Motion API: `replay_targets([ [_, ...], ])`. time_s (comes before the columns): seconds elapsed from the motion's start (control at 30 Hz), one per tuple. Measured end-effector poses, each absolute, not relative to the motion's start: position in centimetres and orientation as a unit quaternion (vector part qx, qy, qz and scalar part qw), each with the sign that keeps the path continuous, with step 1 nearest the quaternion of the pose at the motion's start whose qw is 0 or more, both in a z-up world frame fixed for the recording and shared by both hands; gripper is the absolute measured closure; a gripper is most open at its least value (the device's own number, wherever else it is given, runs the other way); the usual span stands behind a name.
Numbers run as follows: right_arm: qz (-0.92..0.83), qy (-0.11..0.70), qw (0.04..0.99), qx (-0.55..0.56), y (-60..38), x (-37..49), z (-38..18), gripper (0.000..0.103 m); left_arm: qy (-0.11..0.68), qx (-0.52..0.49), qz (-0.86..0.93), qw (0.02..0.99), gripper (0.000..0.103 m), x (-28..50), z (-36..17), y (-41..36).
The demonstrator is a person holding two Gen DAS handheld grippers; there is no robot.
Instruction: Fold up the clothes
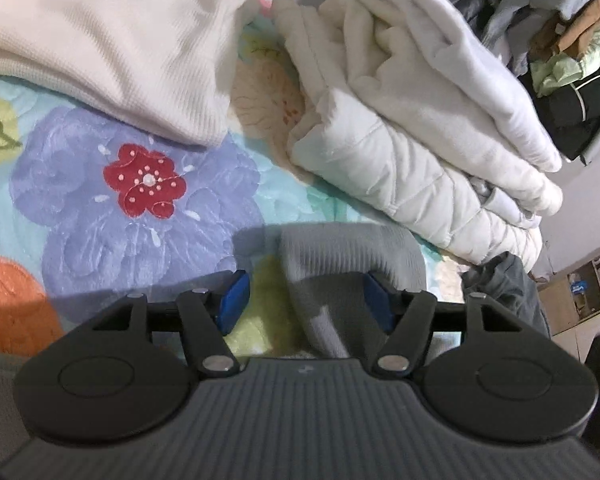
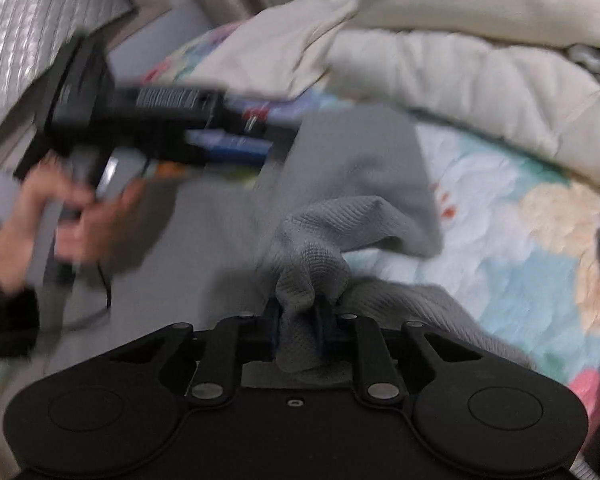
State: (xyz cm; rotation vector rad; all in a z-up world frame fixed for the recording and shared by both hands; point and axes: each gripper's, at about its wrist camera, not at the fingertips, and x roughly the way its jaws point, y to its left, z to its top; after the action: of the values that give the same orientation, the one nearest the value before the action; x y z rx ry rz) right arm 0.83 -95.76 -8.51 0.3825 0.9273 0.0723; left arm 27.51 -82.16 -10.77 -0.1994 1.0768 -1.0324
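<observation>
My right gripper (image 2: 300, 320) is clamped on a bunched edge of the grey top (image 2: 352, 168), which lies spread on the floral quilt (image 2: 500, 216) in front of me. My left gripper (image 1: 304, 300) has its blue pads apart, with a grey fold lying between them but not pinched (the right wrist view shows that gripper blurred, so I judge it mid-move). I'd say this top is only partly folded. A cream knit (image 1: 112, 52) and white bedding (image 1: 420, 120) sit beyond; a heap of clothes (image 1: 572, 40) looks unfolded.
</observation>
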Motion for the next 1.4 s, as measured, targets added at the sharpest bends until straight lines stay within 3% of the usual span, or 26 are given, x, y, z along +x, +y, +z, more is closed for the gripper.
replay_targets([
  [0.2,0.053,0.458,0.87,0.176,-94.2,1.4,-8.6,0.083,0.49,-0.054,-0.486,0.721,0.04,26.6,-10.6,-83.8],
  [0.23,0.061,0.465,0.864,0.183,-94.3,1.5,-8.6,0.083,0.493,-0.053,-0.494,0.715,0.045,26.3,-10.8,-84.0],
  [0.27,0.062,0.467,0.86,0.195,-94.6,1.5,-8.4,0.081,0.492,-0.051,-0.499,0.711,0.055,26.1,-11.0,-84.1],
  [0.3,0.062,0.467,0.857,0.209,-94.9,1.5,-8.3,0.078,0.493,-0.045,-0.502,0.709,0.094,25.9,-11.2,-84.2],
  [0.33,0.051,0.454,0.858,0.237,-95.7,1.3,-8.0,0.073,0.497,-0.034,-0.504,0.705,0.1,25.7,-11.4,-84.4],
  [0.4,0.03,0.425,0.856,0.292,-97.2,0.9,-7.5,0.048,0.499,-0.016,-0.509,0.701,0.101,25.4,-11.5,-84.6],
  [0.43,0.02,0.411,0.854,0.319,-98.0,0.8,-7.3,0.044,0.492,-0.011,-0.514,0.702,0.101,25.2,-11.3,-84.4],
  [0.57,-0.023,0.349,0.836,0.423,-101.2,0.0,-6.4,0.039,0.487,-0.003,-0.517,0.704,0.101,25.2,-10.8,-84.0],
  [0.73,-0.103,0.319,0.761,0.555,-105.2,-0.2,-9.8,0.033,0.508,-0.004,-0.503,0.699,0.097,25.8,-11.2,-84.6],
  [0.83,-0.125,0.335,0.73,0.582,-105.4,1.3,-12.4,0.036,0.516,-0.011,-0.504,0.692,0.097,25.9,-11.6,-85.0],
  [0.9,-0.125,0.361,0.76,0.526,-104.7,3.0,-11.6,0.096,0.506,-0.001,-0.513,0.693,0.1,25.6,-11.3,-85.0],
  [0.93,-0.117,0.372,0.782,0.485,-104.1,3.8,-10.7,0.097,0.491,0.011,-0.519,0.699,0.1,25.3,-10.7,-84.9],
  [1.07,-0.093,0.279,0.91,0.293,-102.2,4.5,-2.5,0.098,0.423,-0.024,-0.526,0.737,0.1,25.2,-7.1,-83.0],
  [1.2,-0.117,0.223,0.959,0.132,-100.7,5.7,4.2,0.098,0.391,-0.084,-0.514,0.759,0.1,26.2,-4.8,-82.8],
  [1.33,-0.156,0.309,0.938,-0.002,-100.2,10.1,3.1,0.098,0.38,0.012,-0.482,0.789,0.096,24.6,-5.2,-85.1],
  [1.37,-0.167,0.337,0.927,-0.009,-100.7,10.4,2.8,0.094,0.375,0.047,-0.466,0.8,0.094,24.0,-5.6,-85.5],
  [1.4,-0.179,0.359,0.916,-0.014,-101.2,10.7,2.6,0.08,0.377,0.074,-0.452,0.805,0.091,23.6,-6.0,-85.6],
])
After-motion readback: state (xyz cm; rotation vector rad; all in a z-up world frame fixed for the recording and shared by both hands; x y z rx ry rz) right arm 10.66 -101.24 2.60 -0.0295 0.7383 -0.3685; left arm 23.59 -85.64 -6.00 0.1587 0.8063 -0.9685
